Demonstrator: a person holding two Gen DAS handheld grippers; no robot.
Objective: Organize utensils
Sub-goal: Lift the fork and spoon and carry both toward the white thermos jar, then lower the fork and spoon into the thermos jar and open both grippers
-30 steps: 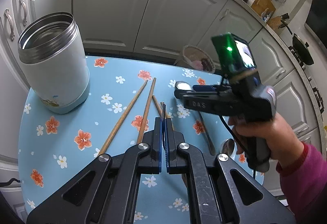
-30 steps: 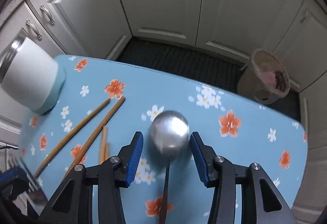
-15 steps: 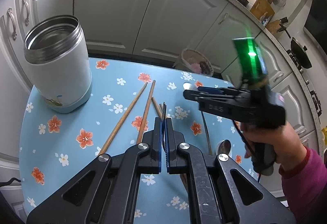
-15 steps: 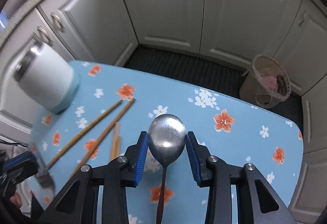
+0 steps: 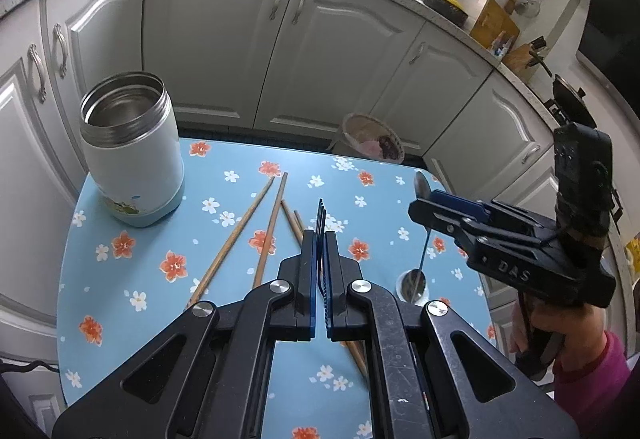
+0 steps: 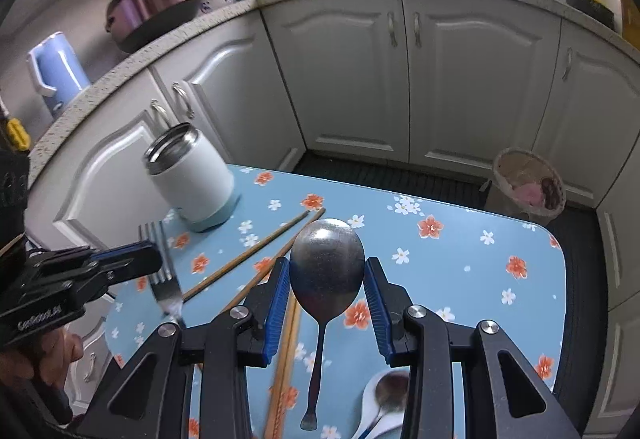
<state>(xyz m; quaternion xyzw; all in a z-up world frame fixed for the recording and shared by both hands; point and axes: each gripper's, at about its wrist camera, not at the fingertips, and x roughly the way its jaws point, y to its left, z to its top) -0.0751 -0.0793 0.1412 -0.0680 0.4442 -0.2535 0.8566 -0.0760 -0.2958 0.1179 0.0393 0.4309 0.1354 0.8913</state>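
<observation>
My right gripper (image 6: 327, 303) clenches the steel spoon (image 6: 327, 271) by its bowl above the bench (image 6: 460, 251). My left gripper (image 5: 319, 239) clamps the fork (image 6: 162, 263). Chopsticks (image 5: 240, 223) lie beside the open jar (image 5: 130, 147).

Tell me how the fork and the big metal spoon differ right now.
The fork sits edge-on in the left gripper, tines up; the spoon is pinched across its bowl by the right gripper, handle hanging down. The fork has tines, the spoon a rounded bowl. Both are metal, held above the table.
</observation>
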